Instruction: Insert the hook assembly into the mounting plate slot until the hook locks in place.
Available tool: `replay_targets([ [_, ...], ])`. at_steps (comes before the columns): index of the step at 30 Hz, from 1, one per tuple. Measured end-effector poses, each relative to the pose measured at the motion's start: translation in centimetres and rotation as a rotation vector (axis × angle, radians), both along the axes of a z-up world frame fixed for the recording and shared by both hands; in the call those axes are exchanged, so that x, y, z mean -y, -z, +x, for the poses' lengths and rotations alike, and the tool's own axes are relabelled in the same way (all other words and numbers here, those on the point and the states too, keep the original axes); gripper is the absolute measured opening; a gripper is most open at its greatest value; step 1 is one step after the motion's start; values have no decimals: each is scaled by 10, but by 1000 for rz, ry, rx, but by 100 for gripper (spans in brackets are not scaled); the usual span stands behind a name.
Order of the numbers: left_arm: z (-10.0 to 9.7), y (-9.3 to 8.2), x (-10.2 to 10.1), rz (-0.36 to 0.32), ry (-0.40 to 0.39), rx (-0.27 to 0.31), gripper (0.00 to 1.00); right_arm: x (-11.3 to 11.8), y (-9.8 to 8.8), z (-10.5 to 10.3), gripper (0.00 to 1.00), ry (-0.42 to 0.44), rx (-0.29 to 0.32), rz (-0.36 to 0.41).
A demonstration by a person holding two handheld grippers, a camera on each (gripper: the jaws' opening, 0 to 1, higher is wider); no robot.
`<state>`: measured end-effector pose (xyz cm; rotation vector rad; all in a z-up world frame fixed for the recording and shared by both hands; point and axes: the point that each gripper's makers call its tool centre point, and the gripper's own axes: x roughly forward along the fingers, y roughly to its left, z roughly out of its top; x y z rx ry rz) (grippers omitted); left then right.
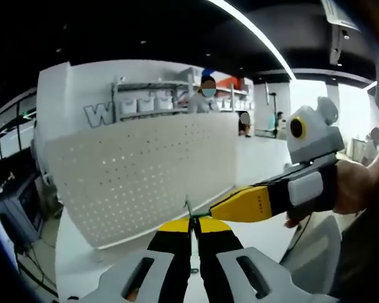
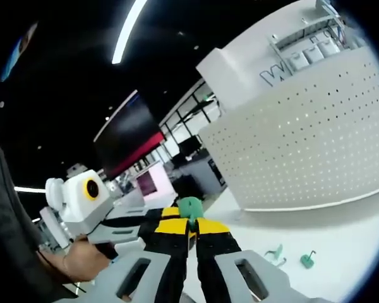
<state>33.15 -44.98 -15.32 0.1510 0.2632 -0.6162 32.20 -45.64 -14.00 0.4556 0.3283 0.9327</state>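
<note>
Your left hand-held gripper (image 1: 191, 222) has its yellow-tipped jaws pressed nearly together on a thin green wire hook (image 1: 188, 208), whose stem pokes up out of the pinch at 12 o'clock from the tips. Holding it that way leaves the working end free and pointed at the white perforated pegboard mounting plate (image 1: 145, 180), which stands upright on the white table (image 1: 76, 252) just beyond, ready to take the hook in one of its holes.

In the right gripper view, your right hand-held gripper (image 2: 189, 228) is clamped narrow on a small green plastic piece (image 2: 191, 206) that sits right above the tips; what exact part it is I cannot tell. You carry it raised off the table, well apart from the plate, which rises at 2 o'clock there. That keeps it clear while the left hook goes first, by my judgement.

Two more small green hooks (image 2: 308, 259) lie loose on the table at 4 o'clock in the right gripper view, near the foot of the plate, within easy reach.

Neither held piece touches the plate yet, so the insertion is not yet done.
</note>
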Motion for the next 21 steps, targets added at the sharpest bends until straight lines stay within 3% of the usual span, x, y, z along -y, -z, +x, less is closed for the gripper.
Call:
replay_targets([
  [2, -5, -1, 8, 23, 31, 17, 2, 0, -1, 2, 2, 8, -5, 12],
  [3, -6, -2, 10, 68, 33, 51, 2, 0, -1, 4, 2, 9, -15, 10],
  [4, -5, -1, 6, 93, 6, 58, 2, -1, 1, 3, 1, -2, -27, 1],
  [6, -4, 2, 7, -14, -5, -6, 2, -1, 1, 4, 2, -4, -29, 3],
  [7, 0, 1, 1, -39, -35, -9, 2, -1, 1, 4, 2, 2, -12, -18],
  [11, 3, -2, -8, -36, -46, -3, 2, -1, 0, 2, 3, 12, -3, -12],
  [21, 0, -2, -3, -12, -40, 19, 2, -3, 0, 3, 2, 8, -33, 11],
])
